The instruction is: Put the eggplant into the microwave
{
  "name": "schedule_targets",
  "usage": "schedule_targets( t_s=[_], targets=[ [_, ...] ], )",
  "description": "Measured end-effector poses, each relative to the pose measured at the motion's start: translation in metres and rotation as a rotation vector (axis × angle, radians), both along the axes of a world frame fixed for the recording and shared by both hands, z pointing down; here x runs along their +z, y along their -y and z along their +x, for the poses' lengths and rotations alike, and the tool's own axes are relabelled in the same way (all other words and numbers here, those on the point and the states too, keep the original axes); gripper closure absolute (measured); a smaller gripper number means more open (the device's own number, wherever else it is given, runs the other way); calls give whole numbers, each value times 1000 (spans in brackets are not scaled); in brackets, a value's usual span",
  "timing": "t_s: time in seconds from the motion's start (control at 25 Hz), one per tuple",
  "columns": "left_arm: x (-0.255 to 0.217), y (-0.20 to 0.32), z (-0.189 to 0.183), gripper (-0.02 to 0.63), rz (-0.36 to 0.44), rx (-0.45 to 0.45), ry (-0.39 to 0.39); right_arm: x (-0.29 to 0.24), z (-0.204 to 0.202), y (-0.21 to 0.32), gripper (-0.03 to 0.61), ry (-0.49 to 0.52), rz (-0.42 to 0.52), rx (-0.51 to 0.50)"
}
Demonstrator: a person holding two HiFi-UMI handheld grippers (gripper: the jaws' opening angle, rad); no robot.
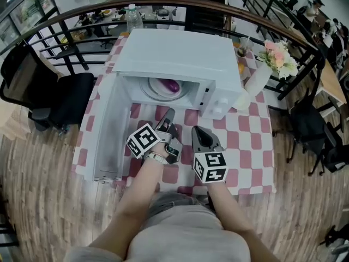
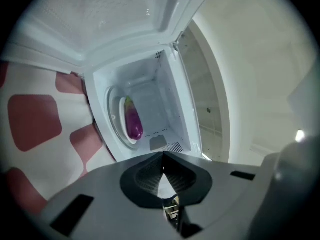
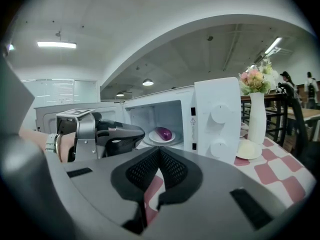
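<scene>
A desk [image 1: 256,141] covered by a red-and-white checked cloth [image 1: 82,157] stands on a wood-plank floor [image 1: 38,201]. A white microwave [image 1: 174,53] sits squarely in the middle of it, its door [image 1: 112,130] swung wide open along the left side toward the near edge. Just right of the microwave stands a tall white vase [image 1: 259,78] of pink and cream flowers [image 1: 279,58], with a small saucer [image 3: 248,154] carrying a pale round lump at its foot, and a clear plastic bottle [image 1: 133,18] stands at the far edge behind the microwave.
</scene>
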State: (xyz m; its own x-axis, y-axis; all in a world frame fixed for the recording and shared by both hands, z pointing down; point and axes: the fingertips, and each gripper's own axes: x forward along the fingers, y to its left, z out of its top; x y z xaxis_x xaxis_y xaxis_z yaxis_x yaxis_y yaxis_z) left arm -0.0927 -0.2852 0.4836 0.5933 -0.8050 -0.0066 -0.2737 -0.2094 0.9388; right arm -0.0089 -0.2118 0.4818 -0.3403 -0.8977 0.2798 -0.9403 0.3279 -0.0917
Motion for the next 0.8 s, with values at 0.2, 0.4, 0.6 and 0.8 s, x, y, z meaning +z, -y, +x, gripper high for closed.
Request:
schedule_targets(
  t_s=[0.2,0.4,0.6,0.8],
  targets=[
    [-15,-20,2,611,174,41,243,-7,-11,1,554,18,27,-16],
    [-26,-34,7,611,336,66,469,-9,-19,0,554,15,42,-38],
    [-31,-41,6,611,435,70,578,-10,-19,0,554,6,55,-42],
    [-36,-49,16,609,541,110,683,-15,-18,0,554,6,90,-42]
  ],
)
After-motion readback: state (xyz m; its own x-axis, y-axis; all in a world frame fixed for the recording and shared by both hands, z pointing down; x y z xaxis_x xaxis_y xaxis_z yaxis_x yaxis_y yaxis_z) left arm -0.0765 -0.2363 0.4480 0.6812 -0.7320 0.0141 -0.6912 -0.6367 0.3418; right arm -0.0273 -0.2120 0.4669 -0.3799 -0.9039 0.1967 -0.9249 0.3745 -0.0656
